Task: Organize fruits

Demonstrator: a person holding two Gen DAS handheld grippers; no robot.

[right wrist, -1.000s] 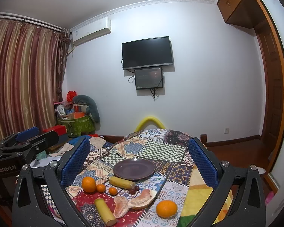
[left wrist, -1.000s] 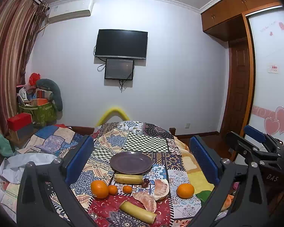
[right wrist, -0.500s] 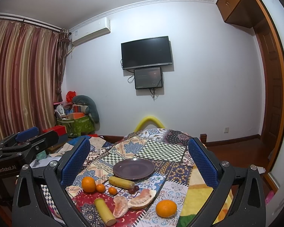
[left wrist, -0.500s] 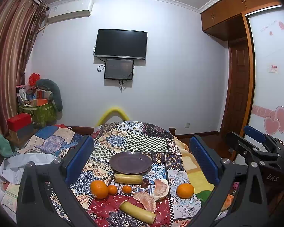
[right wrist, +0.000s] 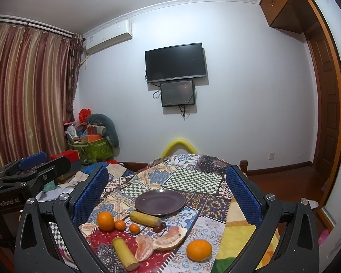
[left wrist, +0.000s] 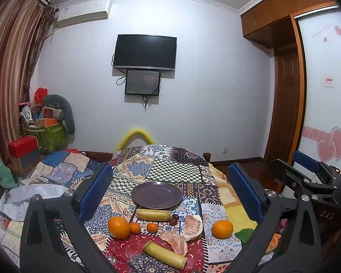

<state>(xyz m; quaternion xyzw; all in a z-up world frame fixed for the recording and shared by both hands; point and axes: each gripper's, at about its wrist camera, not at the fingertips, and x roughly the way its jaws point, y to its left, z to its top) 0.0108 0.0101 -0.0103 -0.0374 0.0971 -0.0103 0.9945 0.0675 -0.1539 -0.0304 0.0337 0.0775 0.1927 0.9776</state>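
Note:
An empty purple plate (left wrist: 156, 194) (right wrist: 160, 201) sits mid-table on a patchwork cloth. In front of it lie two yellow sugarcane-like sticks (left wrist: 154, 214) (left wrist: 164, 255), a large orange (left wrist: 118, 227), two small oranges (left wrist: 134, 227) (left wrist: 152, 227), dark grapes (left wrist: 174, 218), two peeled pomelo pieces (left wrist: 174, 241) (left wrist: 193, 224) and another orange (left wrist: 222, 228) at right. My left gripper (left wrist: 170, 193) is open and empty, held above the near table edge. My right gripper (right wrist: 167, 196) is open and empty, beside it to the right.
The patchwork-covered table (left wrist: 175, 170) has a yellow chair back (left wrist: 135, 135) behind it. A cluttered bed (left wrist: 45, 177) and green basket (left wrist: 46, 134) lie left. A TV (left wrist: 145, 52) hangs on the far wall; a wooden door (left wrist: 286, 104) stands right.

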